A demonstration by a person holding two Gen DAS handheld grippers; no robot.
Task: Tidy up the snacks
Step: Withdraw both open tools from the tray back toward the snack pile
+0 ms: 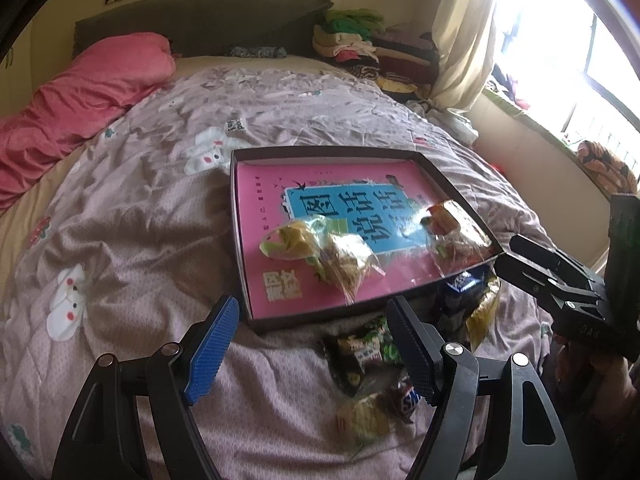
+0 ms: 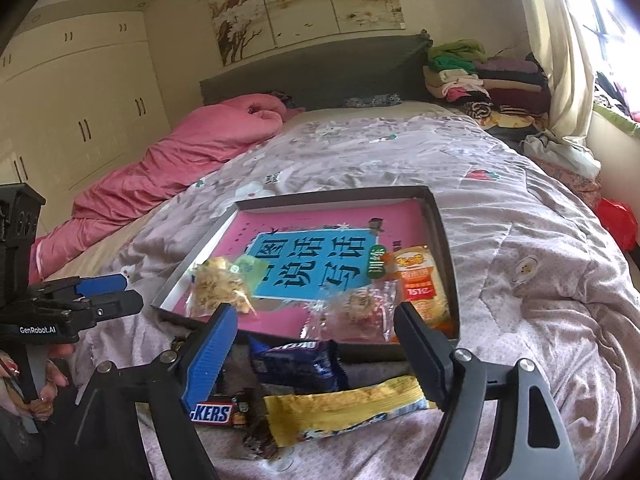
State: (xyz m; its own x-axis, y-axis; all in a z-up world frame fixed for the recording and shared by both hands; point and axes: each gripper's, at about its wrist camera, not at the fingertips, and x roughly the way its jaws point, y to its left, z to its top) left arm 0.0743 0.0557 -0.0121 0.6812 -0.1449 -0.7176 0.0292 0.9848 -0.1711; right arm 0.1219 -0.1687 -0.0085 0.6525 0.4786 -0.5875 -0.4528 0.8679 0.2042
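Observation:
A shallow dark box [image 1: 448,178] with a pink printed bottom lies on the quilted bed. It holds several snack packets, among them a clear bag of crisps [image 1: 348,266] and an orange bag [image 2: 420,284]. Loose snacks lie in front of it: a blue biscuit packet [image 2: 296,364], a Snickers bar [image 2: 216,414], a yellow wrapper [image 2: 344,408] and a green-black packet [image 1: 360,354]. My left gripper [image 1: 312,308] hangs open over the box's near left corner, holding nothing. My right gripper [image 2: 314,312] stands open above the loose snacks by the box's near edge, nothing touching its pads.
A pink duvet [image 2: 192,152] lies along the bed's left side. Folded clothes [image 2: 480,80] are stacked at the headboard's right, beside a curtain [image 2: 560,60] and bright window. White wardrobes [image 2: 80,100] fill the left wall. A hand [image 2: 48,384] grips the left gripper's handle.

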